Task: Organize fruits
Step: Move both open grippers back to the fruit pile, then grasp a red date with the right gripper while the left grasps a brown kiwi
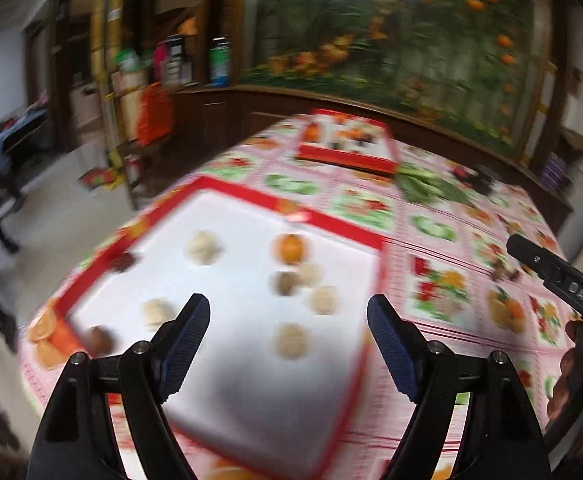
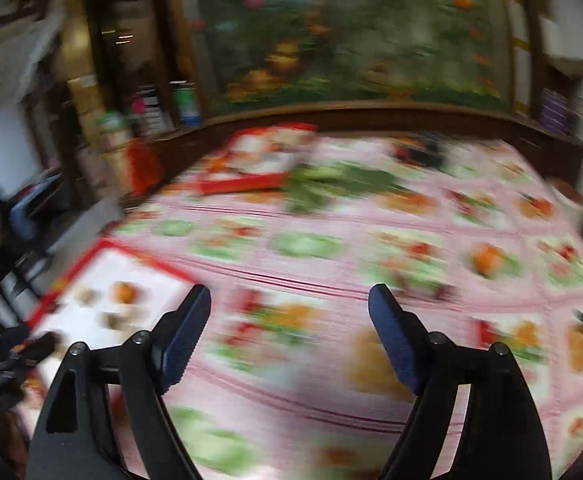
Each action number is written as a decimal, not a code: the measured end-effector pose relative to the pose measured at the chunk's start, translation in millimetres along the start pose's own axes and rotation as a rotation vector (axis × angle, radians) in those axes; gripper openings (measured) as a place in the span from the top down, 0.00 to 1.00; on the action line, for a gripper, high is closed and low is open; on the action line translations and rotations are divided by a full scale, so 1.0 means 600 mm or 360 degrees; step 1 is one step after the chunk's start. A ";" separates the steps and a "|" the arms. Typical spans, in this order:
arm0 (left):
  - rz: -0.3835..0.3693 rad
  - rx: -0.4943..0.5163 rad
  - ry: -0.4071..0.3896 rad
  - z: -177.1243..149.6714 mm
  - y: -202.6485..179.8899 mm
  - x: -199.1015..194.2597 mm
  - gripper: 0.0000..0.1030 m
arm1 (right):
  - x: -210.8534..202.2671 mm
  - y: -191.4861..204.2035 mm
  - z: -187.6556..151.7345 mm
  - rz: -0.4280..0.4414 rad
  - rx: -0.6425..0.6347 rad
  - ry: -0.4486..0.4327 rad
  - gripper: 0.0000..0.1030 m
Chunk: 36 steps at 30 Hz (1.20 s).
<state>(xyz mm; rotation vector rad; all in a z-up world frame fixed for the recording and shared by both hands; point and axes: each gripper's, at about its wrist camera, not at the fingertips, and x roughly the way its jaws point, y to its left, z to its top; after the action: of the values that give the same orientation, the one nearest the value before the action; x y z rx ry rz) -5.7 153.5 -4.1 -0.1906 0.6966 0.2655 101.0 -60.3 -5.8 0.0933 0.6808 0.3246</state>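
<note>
A white tray with a red rim [image 1: 233, 284] lies on the tablecloth just ahead of my left gripper [image 1: 289, 308], which is open and empty above its near half. In the tray lie a small orange [image 1: 289, 248], several pale beige round fruits such as one [image 1: 291, 340] and a few brown ones [image 1: 285, 283]. My right gripper [image 2: 289, 296] is open and empty over bare tablecloth to the right of the tray [image 2: 107, 264]. The same right gripper [image 1: 551, 276] shows at the right edge of the left wrist view. Both views are motion-blurred.
A second red box [image 1: 347, 144] with printed fruit sits at the table's far side, with leafy greens [image 1: 423, 184] beside it. The fruit-patterned tablecloth [image 2: 331, 272] covers the table. A hand [image 1: 579, 380] holds the right gripper. A wooden ledge and mural stand behind.
</note>
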 end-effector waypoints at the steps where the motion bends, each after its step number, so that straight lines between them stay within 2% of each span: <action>1: -0.0032 0.0054 0.0020 -0.002 -0.030 0.009 0.21 | 0.007 -0.049 -0.006 -0.0072 0.0073 0.0046 0.21; 4: -0.0131 0.0161 0.0063 0.000 -0.101 0.036 0.21 | 0.028 -0.133 -0.017 -0.0187 0.0188 0.0119 0.25; 6: -0.0185 0.0275 0.0088 0.000 -0.162 0.063 0.21 | 0.050 -0.162 -0.018 -0.0209 0.0192 0.0171 0.29; 8: -0.0205 0.0366 0.0124 -0.002 -0.203 0.080 0.21 | 0.075 -0.170 -0.015 -0.0225 0.0159 0.0204 0.30; 9: -0.0213 0.0389 0.0130 -0.004 -0.214 0.084 0.21 | 0.089 -0.172 -0.011 -0.0229 0.0139 0.0221 0.35; 10: -0.0223 0.0406 0.0132 -0.005 -0.226 0.088 0.21 | 0.104 -0.172 -0.007 -0.0230 0.0119 0.0243 0.39; 15: -0.0252 0.0436 0.0150 0.000 -0.256 0.113 0.21 | 0.159 -0.167 0.010 -0.0259 0.0029 0.0299 0.46; 19: -0.0275 0.0417 0.0170 0.010 -0.279 0.145 0.22 | 0.176 -0.168 0.015 -0.0251 -0.0012 0.0337 0.71; 23: -0.0337 0.0438 0.0199 0.019 -0.318 0.175 0.23 | 0.166 -0.175 0.009 -0.0264 -0.0032 0.0346 0.71; 28: -0.0406 0.0483 0.0216 0.019 -0.368 0.198 0.23 | 0.133 -0.222 -0.002 -0.0250 0.0105 0.0311 0.71; 30: -0.0429 0.0519 0.0231 0.015 -0.388 0.208 0.27 | 0.123 -0.237 -0.001 -0.0234 0.0154 0.0281 0.71; 33: -0.0399 0.0536 0.0261 0.012 -0.402 0.225 0.42 | 0.119 -0.242 0.002 -0.0198 0.0181 0.0253 0.71; 34: -0.0374 0.0547 0.0291 0.010 -0.406 0.235 0.55 | 0.117 -0.242 0.003 -0.0181 0.0186 0.0246 0.71; 35: -0.0342 0.0562 0.0291 0.008 -0.407 0.241 0.64 | 0.116 -0.243 0.004 -0.0171 0.0190 0.0241 0.71; 36: -0.0321 0.0573 0.0270 0.008 -0.409 0.239 0.68 | 0.116 -0.243 0.005 -0.0164 0.0192 0.0239 0.71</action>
<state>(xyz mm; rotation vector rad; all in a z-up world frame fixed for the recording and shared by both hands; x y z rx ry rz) 177.3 -52.9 -73.7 0.0619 0.8743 -0.0719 192.3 -175.4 -73.3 0.1494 0.8511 0.1924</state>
